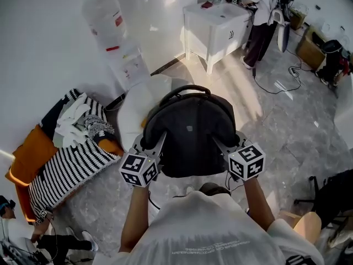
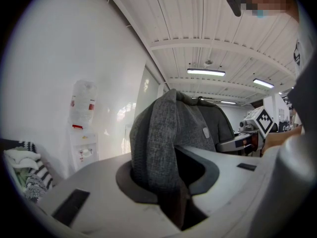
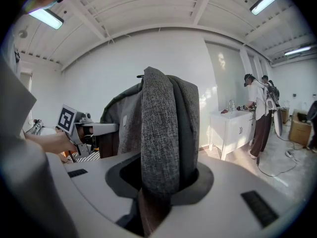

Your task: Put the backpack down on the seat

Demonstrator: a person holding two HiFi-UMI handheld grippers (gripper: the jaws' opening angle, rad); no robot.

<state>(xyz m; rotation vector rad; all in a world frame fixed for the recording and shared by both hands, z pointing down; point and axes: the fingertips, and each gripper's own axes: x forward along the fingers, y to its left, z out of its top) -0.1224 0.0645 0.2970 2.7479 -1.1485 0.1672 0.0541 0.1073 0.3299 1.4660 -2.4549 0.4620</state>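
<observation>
In the head view a dark grey backpack with a black top handle hangs between my two grippers, above a white rounded seat that shows past its left side. My left gripper is shut on the backpack's left edge. My right gripper is shut on its right edge. In the left gripper view a fold of grey fabric is pinched between the jaws of the left gripper, and the right gripper's marker cube shows beyond. In the right gripper view the backpack's grey fabric stands clamped in the right gripper.
A water dispenser stands by the wall behind the seat. A striped blanket lies on an orange couch at left. A white cabinet with a person beside it is far right. Cables cross the floor.
</observation>
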